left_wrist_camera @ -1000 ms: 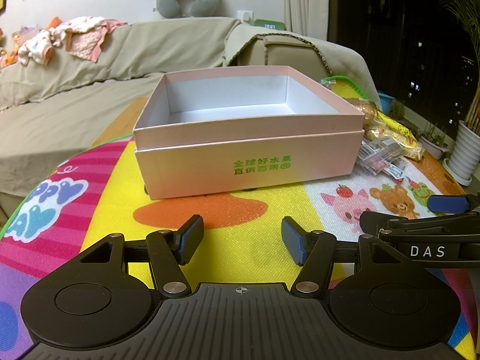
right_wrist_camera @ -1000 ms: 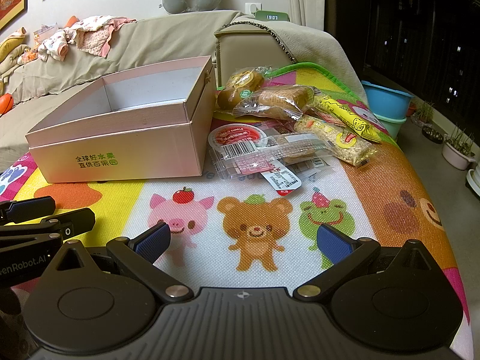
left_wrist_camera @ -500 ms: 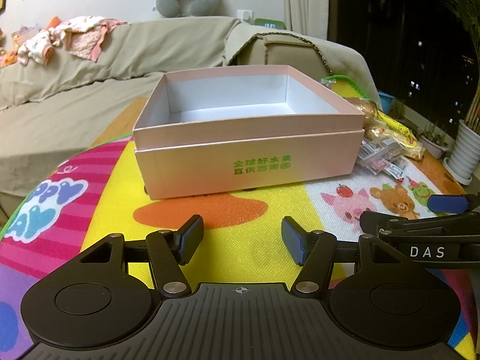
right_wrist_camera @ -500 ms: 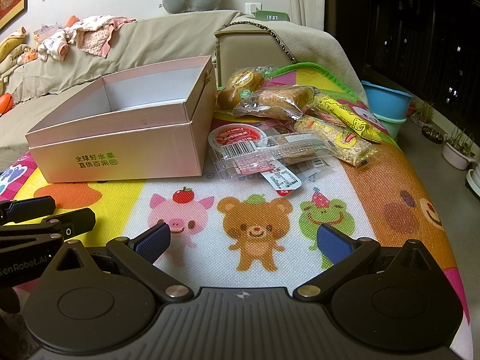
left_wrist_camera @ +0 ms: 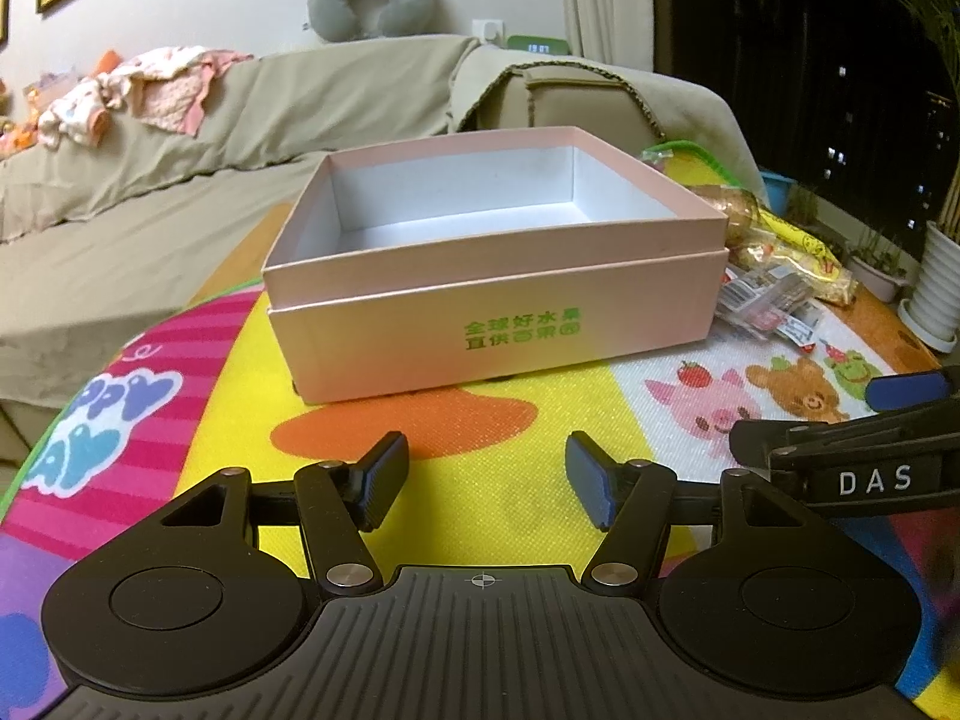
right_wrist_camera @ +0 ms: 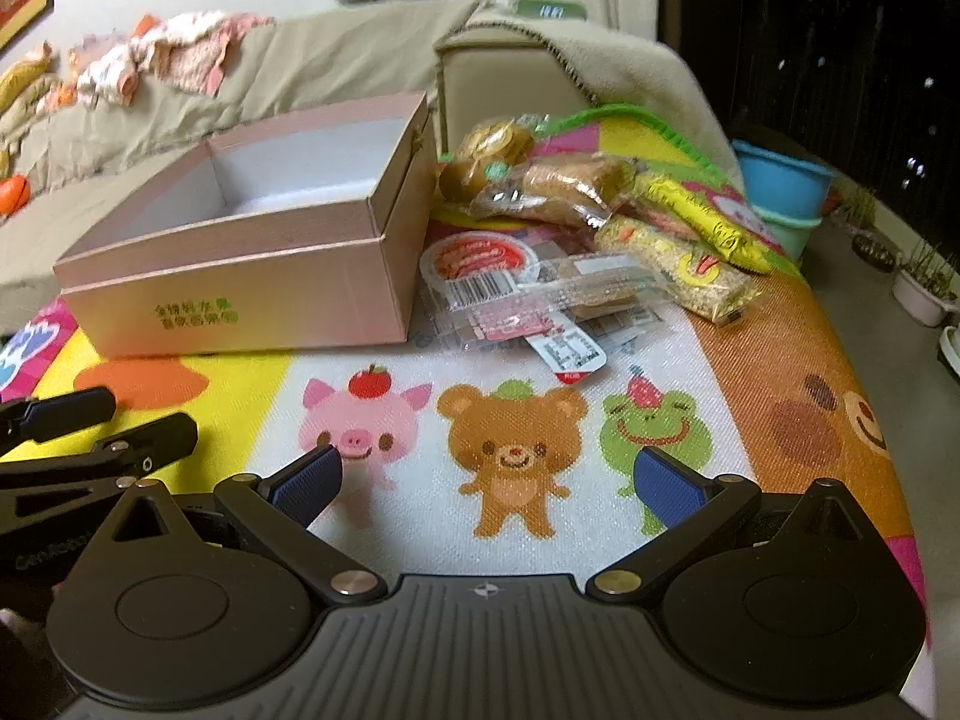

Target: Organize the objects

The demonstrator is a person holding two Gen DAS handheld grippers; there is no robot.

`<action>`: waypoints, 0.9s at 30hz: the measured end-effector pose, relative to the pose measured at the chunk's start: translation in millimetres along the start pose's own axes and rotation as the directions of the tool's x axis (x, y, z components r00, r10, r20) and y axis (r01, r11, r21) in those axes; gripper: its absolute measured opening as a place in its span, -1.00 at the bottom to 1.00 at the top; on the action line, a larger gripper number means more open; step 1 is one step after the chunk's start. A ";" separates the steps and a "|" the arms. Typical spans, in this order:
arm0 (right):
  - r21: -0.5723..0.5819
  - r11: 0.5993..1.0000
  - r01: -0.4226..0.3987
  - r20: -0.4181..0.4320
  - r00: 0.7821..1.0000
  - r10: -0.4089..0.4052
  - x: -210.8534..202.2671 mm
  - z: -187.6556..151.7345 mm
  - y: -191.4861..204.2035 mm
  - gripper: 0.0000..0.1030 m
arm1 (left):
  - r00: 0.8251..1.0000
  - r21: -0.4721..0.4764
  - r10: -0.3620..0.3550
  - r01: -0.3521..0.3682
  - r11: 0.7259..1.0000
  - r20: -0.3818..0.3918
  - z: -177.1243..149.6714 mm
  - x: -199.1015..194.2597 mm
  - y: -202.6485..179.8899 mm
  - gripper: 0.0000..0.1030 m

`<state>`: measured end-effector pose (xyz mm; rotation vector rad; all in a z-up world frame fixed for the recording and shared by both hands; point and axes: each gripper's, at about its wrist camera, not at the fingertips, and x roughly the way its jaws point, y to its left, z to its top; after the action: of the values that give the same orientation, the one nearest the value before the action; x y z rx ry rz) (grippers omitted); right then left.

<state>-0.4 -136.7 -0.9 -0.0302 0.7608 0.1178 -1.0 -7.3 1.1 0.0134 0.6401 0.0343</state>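
Left hand-held gripper (left_wrist_camera: 483,480): held low and level over the mat, fingers pointing at the box's front wall; jaws parted with nothing between them; its blue pads (left_wrist_camera: 384,474) are short of the box, not touching it.
Mat (left_wrist_camera: 528,456): a bright cartoon play mat covering the surface; it carries the box and the snacks.
Box (left_wrist_camera: 492,324): pink, lid off, white inside and nothing showing in it; it sits on the yellow part of the mat, straight ahead of the left hand-held gripper, green print on its front wall.
Right hand-held gripper (right_wrist_camera: 486,483): also low and roughly level, just right of the left one, which shows at its left edge; jaws spread wide and released, holding nothing; it points over the pig, bear and frog prints toward the snacks. This view is slightly blurred.
Snacks (right_wrist_camera: 540,294): a loose heap of wrapped packets on the mat, just right of the box, the nearest ones close against its side wall; a round red-topped cup (right_wrist_camera: 480,261) lies at the front, bread packs (right_wrist_camera: 558,186) behind, yellow bars (right_wrist_camera: 696,228) to the right.
Sofa (left_wrist_camera: 180,180): behind the surface, draped in a beige cover, with clothes (left_wrist_camera: 132,96) piled on its back.
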 end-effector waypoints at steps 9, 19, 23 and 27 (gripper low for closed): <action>-0.023 1.000 -0.004 -0.065 0.998 0.002 2.9 8.0 0.2 1.00 | 1.000 -0.014 -0.011 0.011 1.000 -0.003 1.5 0.7 3.8 0.28; -0.044 0.997 -0.060 0.072 0.995 0.063 -32.1 28.7 -5.0 1.00 | 0.998 -0.087 0.002 0.004 0.996 0.071 25.8 -21.3 40.6 0.21; -0.034 0.999 -0.042 0.201 0.978 0.048 -44.6 43.7 -14.2 1.00 | 0.992 -0.119 0.039 -0.024 0.993 0.119 50.4 -20.1 59.7 0.21; -0.044 0.997 -0.070 0.162 0.984 0.076 -36.3 59.0 -24.7 1.00 | 0.988 -0.144 0.101 -0.084 0.986 0.116 76.8 1.1 79.2 0.21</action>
<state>16.9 -160.5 66.4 -0.0287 0.5953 0.2024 43.6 71.7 63.9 -0.0891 0.5125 0.1668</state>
